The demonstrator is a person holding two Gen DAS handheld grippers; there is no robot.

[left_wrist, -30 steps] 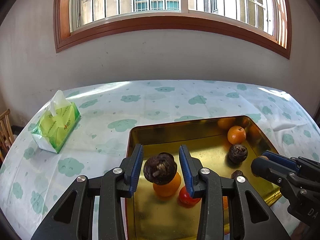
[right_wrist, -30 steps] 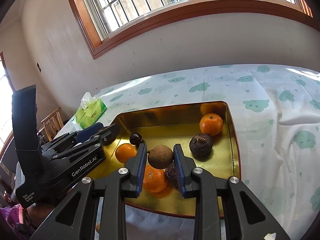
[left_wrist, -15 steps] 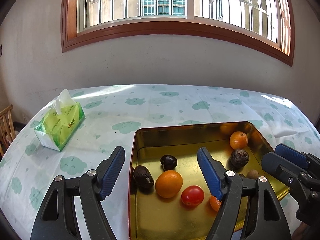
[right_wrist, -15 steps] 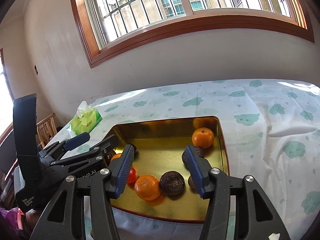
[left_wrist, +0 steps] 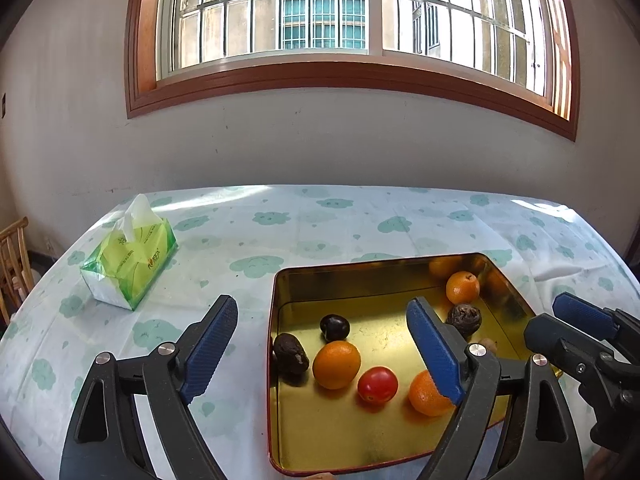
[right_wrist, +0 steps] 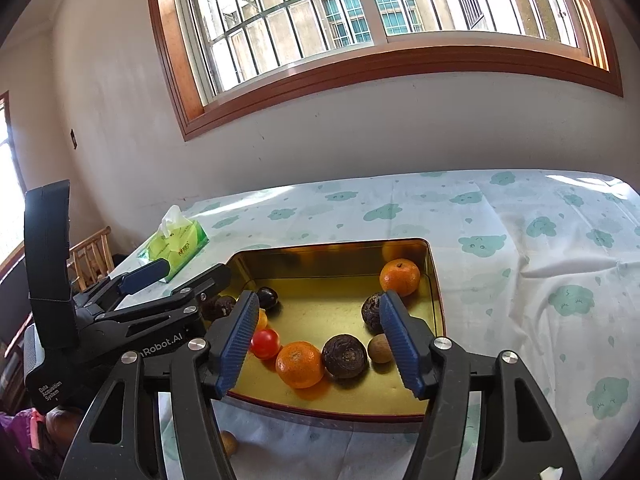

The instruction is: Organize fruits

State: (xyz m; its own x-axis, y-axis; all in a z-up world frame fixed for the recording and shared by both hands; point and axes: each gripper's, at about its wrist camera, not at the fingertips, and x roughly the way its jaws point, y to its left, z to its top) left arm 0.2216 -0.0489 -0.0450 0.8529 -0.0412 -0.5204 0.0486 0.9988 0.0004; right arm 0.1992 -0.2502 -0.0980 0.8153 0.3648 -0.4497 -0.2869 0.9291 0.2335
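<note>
Your left gripper [left_wrist: 320,344] stands with its jaws released; they have just been opening and grasp nothing, the fruit lying below them in the tin [left_wrist: 276,420]. Your right gripper [right_wrist: 316,340] is likewise released, jaws just opened, nothing gripped. The step looks like backing away after a drop: lift each gripper straight clear of the rim so you knock no fruit.

In the left view, going left to right, you see the tissue pack [left_wrist: 128,260] on the surface, then a dark fruit [left_wrist: 290,354] against the near-left wall, an orange [left_wrist: 336,364] and a tomato [left_wrist: 377,384]. Only the right view shows a pale brown fruit [right_wrist: 379,348] plainly, and a small fruit [right_wrist: 229,443] lying outside the tin on the cloth; that one probably needs collecting.
</note>
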